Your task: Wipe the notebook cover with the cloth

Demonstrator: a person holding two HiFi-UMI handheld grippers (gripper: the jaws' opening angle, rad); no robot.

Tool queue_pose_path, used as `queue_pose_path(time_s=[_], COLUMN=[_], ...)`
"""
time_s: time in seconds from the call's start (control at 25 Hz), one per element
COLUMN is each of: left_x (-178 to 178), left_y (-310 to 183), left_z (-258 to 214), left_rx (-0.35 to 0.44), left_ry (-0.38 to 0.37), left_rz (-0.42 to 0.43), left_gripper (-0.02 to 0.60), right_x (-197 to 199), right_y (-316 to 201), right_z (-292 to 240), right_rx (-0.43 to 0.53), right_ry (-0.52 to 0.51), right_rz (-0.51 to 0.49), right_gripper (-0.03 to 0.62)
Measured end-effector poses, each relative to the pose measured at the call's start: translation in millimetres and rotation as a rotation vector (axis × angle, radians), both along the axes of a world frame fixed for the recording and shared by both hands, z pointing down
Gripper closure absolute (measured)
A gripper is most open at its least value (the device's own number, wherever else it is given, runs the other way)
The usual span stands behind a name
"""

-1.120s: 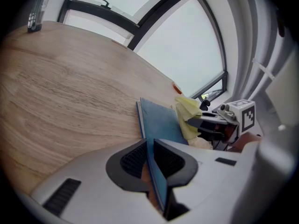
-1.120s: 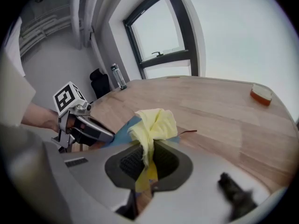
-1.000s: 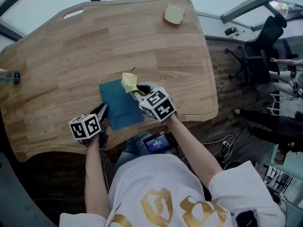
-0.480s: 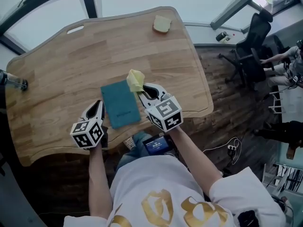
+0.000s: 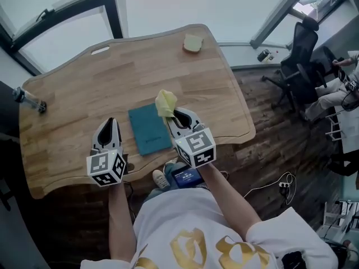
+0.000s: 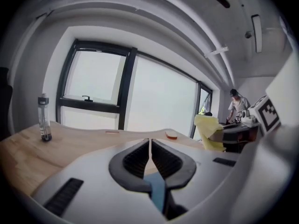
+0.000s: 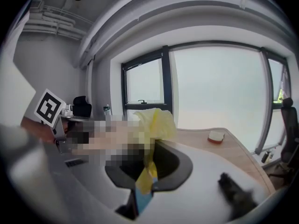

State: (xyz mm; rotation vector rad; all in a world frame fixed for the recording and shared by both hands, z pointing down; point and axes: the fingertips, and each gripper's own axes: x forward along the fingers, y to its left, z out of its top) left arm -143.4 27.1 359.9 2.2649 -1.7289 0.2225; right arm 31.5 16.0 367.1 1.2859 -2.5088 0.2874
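Pale wooden desk [image 5: 78, 88], wipe not yet begun by my reckoning.

My left gripper [image 5: 110, 122] sits empty, jaws pressed together, at nine o'clock of the teal rectangular notebook [image 5: 147, 129], probably ready to steady it. At its one o'clock corner my right gripper [image 5: 176, 115] pinches the crumpled yellow cloth [image 5: 166, 102], placed, I judge, to begin a stroke.

An office: black swivel chairs [image 5: 296, 52] beside a wooden desk [image 5: 84, 94] under tall windows [image 6: 159, 101].
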Motion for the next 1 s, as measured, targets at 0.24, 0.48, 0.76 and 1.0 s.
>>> queue_pose_path(time_s=[0.24,0.48,0.76,1.0], left_x=[4.5,12.5,10.3,5.2], left_y=[2.1,1.9,-2.3,-11.4], left_z=[-13.5,-21.3,-27.6,-23.2], left_rx=[0.037,0.061,0.081,0.084], left_ry=[-0.018,-0.052,-0.044,-0.037], left_rz=[0.007,0.015,0.009,0.006], left_gripper=[0.555,0.555,0.555,0.555], right_x=[1.0,7.8,15.1,12.8], right_y=[5.6,10.4,5.2,-4.5], right_z=[-11.2,-21.5,-23.5,-19.6], right_rx=[0.033,0.057,0.070,0.068], right_ry=[0.000,0.005,0.015,0.017], right_rz=[0.028,0.057,0.093,0.097], right_gripper=[0.554,0.554,0.554,0.554])
